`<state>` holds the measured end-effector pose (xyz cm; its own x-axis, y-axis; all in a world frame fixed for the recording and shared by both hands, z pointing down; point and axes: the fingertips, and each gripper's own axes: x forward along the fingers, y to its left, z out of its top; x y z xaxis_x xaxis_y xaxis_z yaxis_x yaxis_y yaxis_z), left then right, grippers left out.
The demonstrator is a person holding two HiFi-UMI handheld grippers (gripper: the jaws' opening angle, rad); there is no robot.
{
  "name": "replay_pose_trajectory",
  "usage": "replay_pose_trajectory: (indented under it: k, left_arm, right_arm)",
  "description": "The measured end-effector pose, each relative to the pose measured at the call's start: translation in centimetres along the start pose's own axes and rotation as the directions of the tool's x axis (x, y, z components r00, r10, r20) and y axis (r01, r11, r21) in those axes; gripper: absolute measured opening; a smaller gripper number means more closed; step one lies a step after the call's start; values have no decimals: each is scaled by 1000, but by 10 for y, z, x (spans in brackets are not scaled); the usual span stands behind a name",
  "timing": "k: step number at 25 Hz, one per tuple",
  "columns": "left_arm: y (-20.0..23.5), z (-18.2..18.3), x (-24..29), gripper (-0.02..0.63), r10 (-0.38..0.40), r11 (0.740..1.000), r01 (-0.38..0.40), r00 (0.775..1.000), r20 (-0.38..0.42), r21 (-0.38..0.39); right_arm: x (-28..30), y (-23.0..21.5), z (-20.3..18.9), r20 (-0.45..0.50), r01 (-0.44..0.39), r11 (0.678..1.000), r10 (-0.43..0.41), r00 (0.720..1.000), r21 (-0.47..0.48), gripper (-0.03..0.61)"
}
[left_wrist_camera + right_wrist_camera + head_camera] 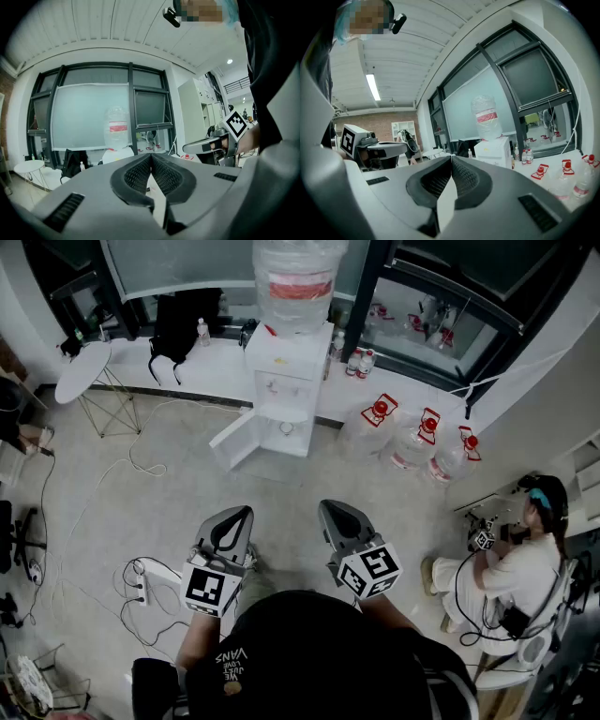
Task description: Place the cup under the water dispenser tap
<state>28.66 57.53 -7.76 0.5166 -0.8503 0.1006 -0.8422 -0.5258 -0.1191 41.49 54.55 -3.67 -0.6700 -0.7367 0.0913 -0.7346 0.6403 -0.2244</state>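
Well ahead, the white dispenser point(279, 371) stands against the window ledge point(216, 360), a bottle point(298, 277) on top and its lower door point(232, 439) swung open. The left claw point(151, 155) and right claw point(451, 158), side by side above the floor point(169, 507), are each pressed together with nothing between them. Whether a cup sits at the dispenser is too small to tell.
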Motion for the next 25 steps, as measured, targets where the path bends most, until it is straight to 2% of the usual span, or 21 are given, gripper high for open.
replay_pose_trajectory:
  k: [8,15,19,25]
  left_arm:
    - [56,-12,30,20,-31,999,31,999,6,-9]
    - [143,-24,55,20,-120,993,120,993,-22,-25]
    - [192,-26,73,20,-187,982,187,982,-42,-5]
    - [244,-40,99,20,-261,965,259,963,-65,-27]
  right_arm:
    - [65,-10,8,25,25,1000,-25,999,-4,45]
    - [147,-13,21,42,121,992,-122,992,21,46]
    - [190,-15,28,50,184,981,-187,981,54,46]
    - [232,-17,24,30,269,960,-272,962,83,46]
